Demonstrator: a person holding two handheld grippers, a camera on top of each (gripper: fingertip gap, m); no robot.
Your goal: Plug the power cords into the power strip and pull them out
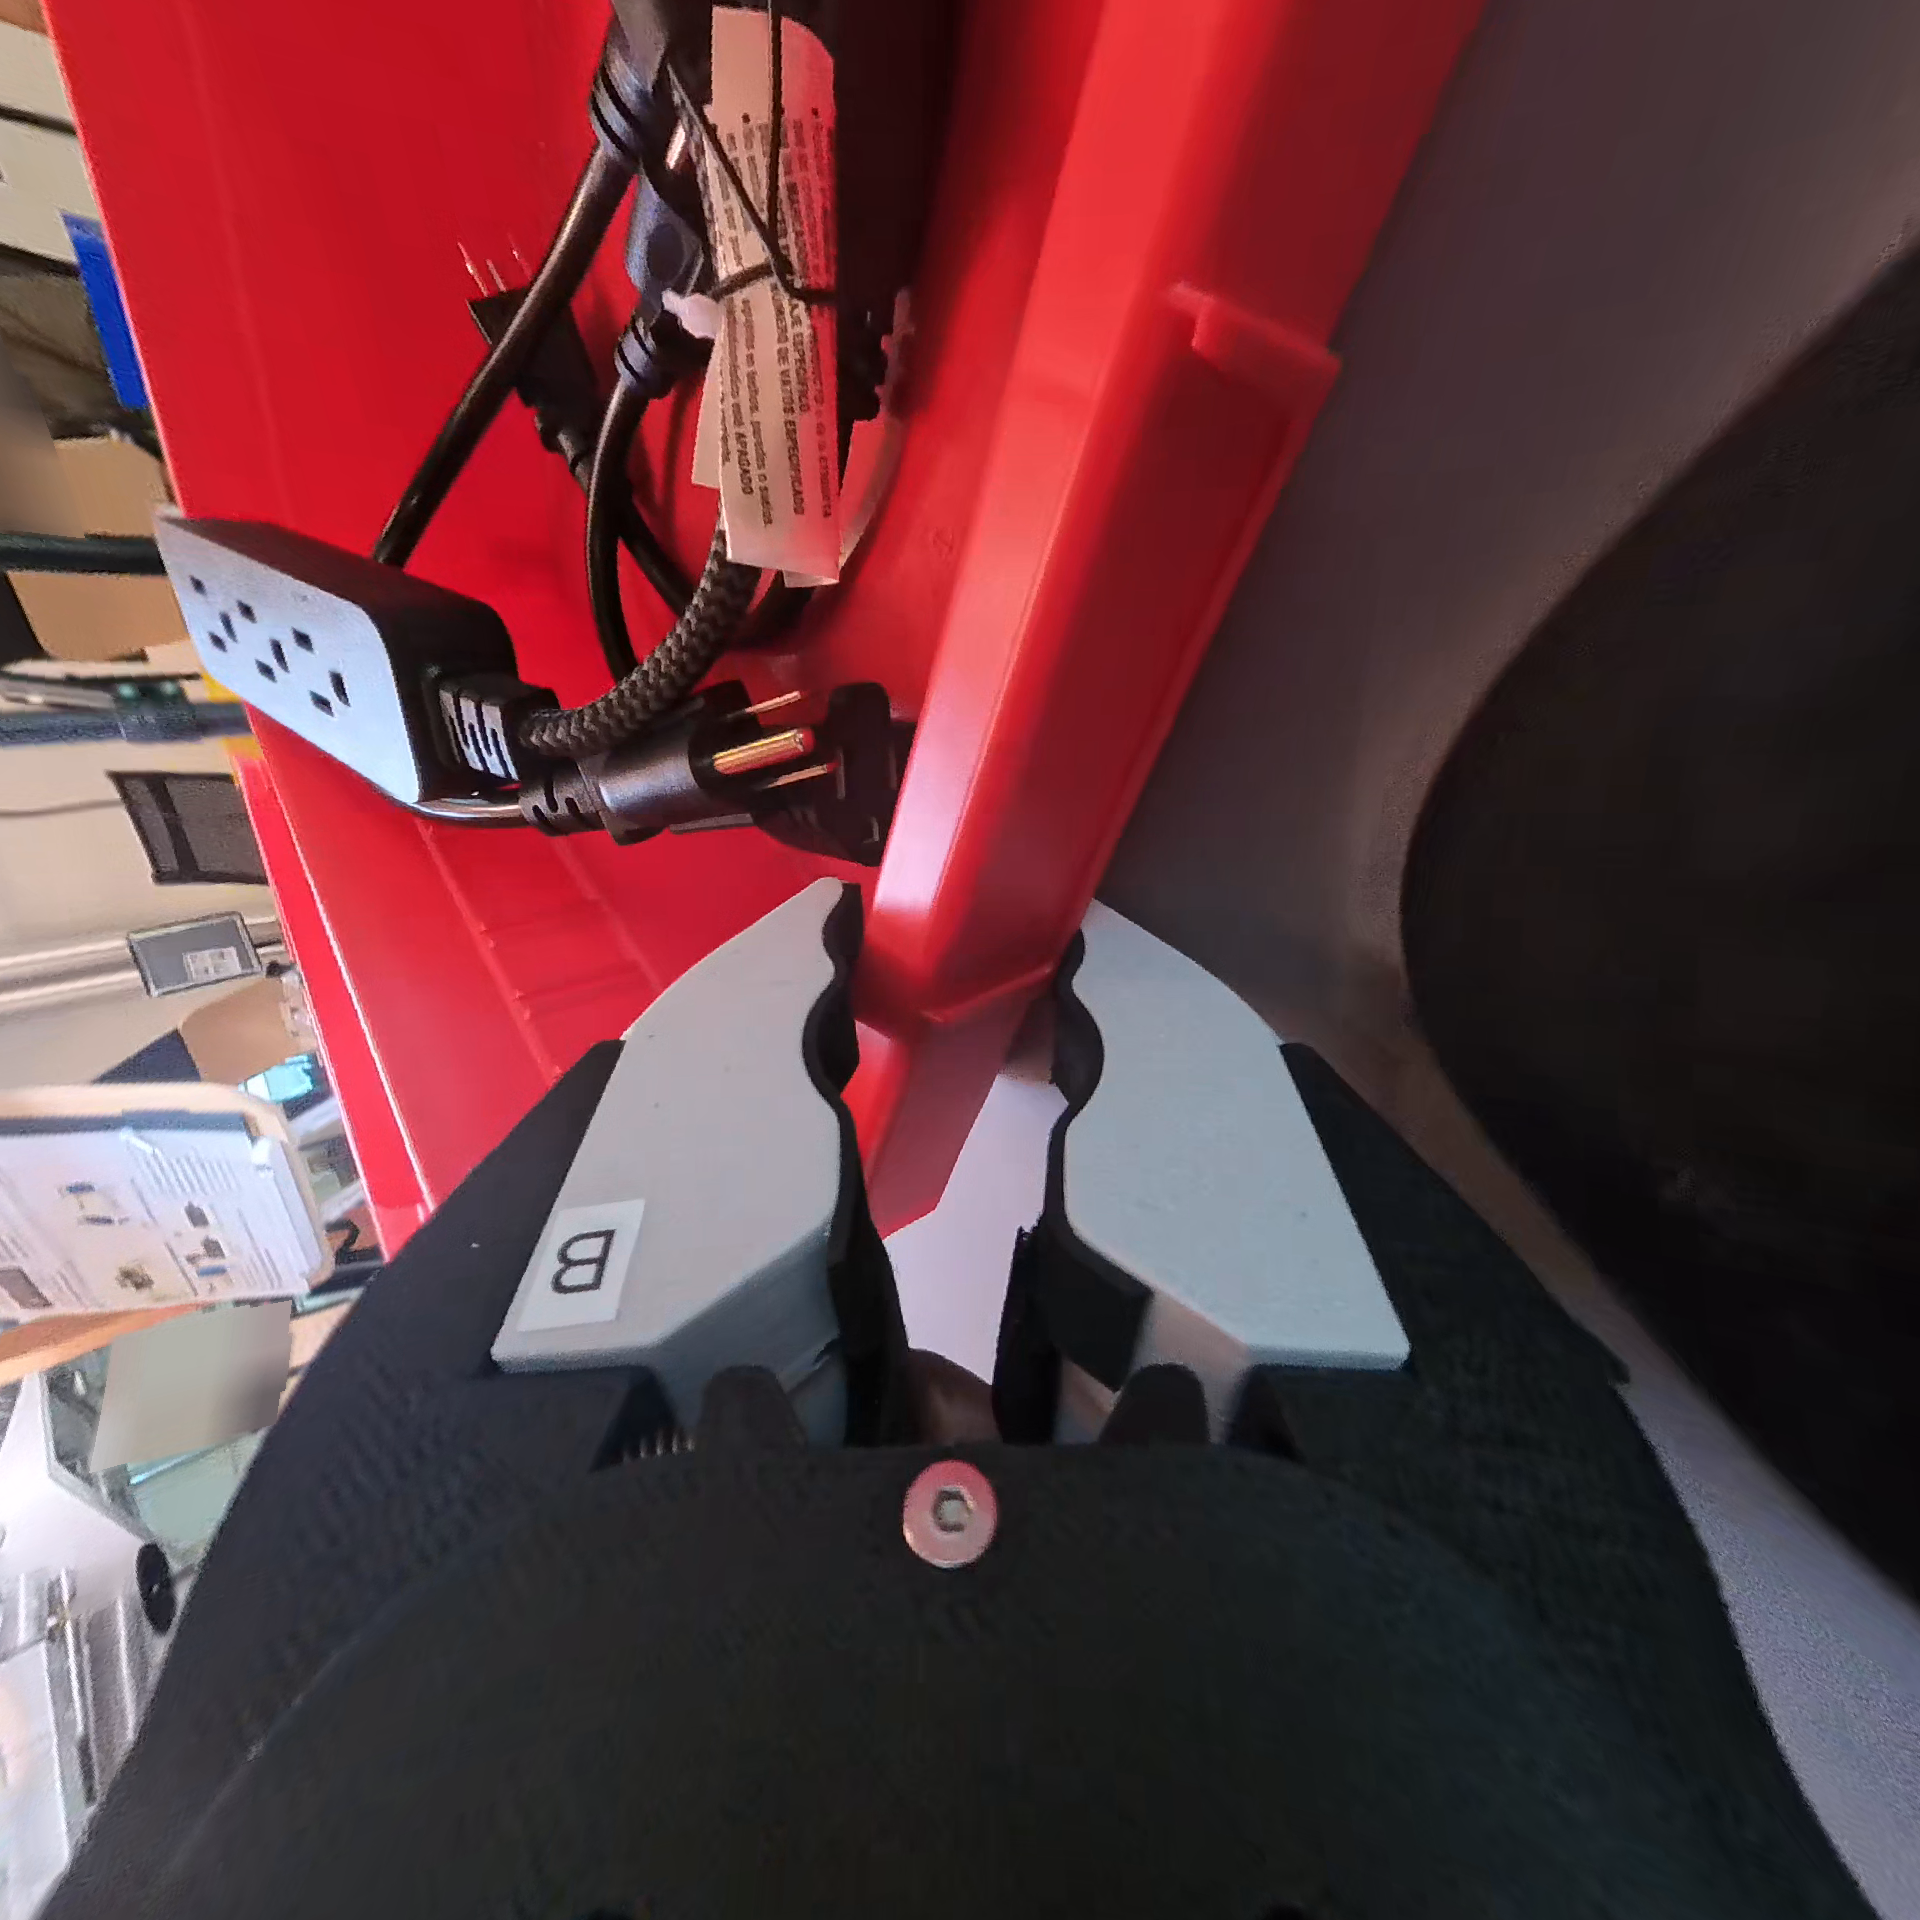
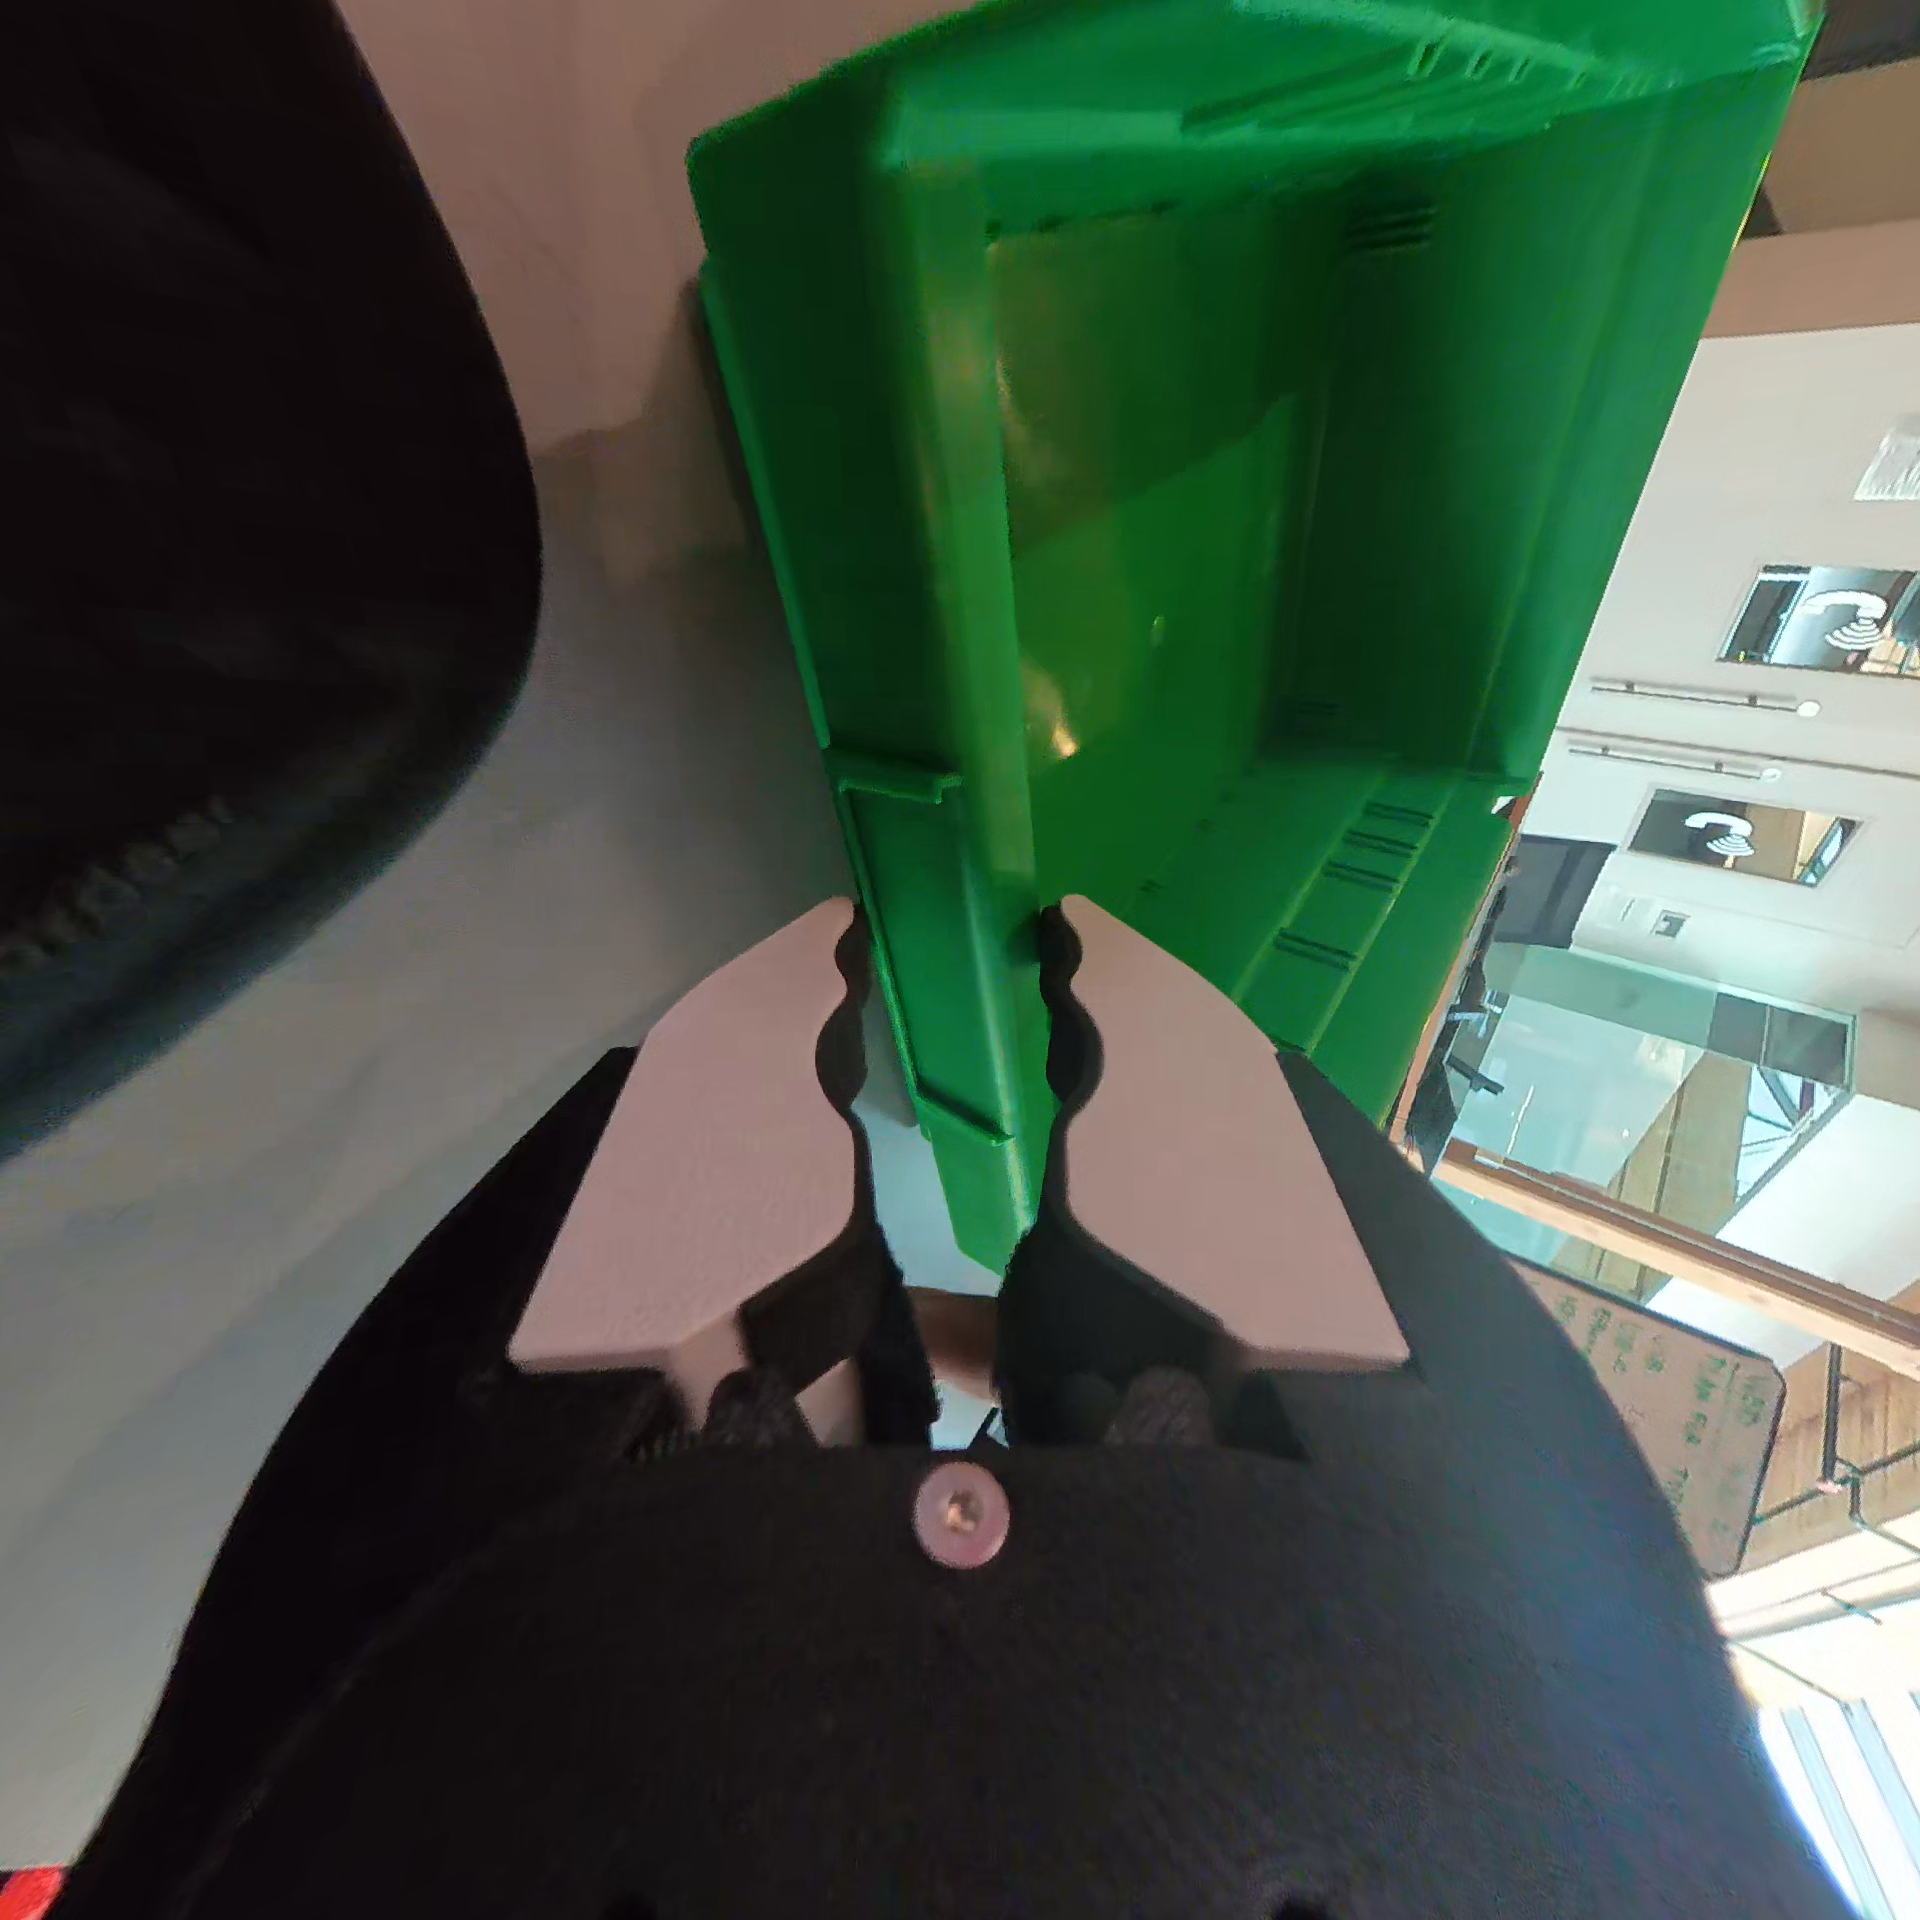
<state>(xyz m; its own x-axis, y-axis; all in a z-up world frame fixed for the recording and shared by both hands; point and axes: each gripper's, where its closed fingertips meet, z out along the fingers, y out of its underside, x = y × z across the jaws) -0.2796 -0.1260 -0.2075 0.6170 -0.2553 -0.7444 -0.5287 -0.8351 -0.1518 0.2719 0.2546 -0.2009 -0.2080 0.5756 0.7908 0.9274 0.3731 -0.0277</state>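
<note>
My left gripper (image 1: pixel 961 925) is shut on the rim of a red bin (image 1: pixel 1081 665). Inside it lie a black power strip with a grey socket face (image 1: pixel 296 655), a braided cord (image 1: pixel 644 675), and black power cords with bare plugs (image 1: pixel 727 769). White tags (image 1: pixel 769 312) hang on the cords. No plug is in the socket face that shows. My right gripper (image 2: pixel 956 914) is shut on the rim of a green bin (image 2: pixel 1195 540), which looks empty inside.
Both bins sit tilted against a pale table surface (image 1: pixel 1455 520). A dark rounded object (image 1: pixel 1714 935) lies to the right of the red bin and shows left of the green bin (image 2: pixel 208 520). Room fittings fill the background. My hands' fingertips stand some 65 centimetres from each other.
</note>
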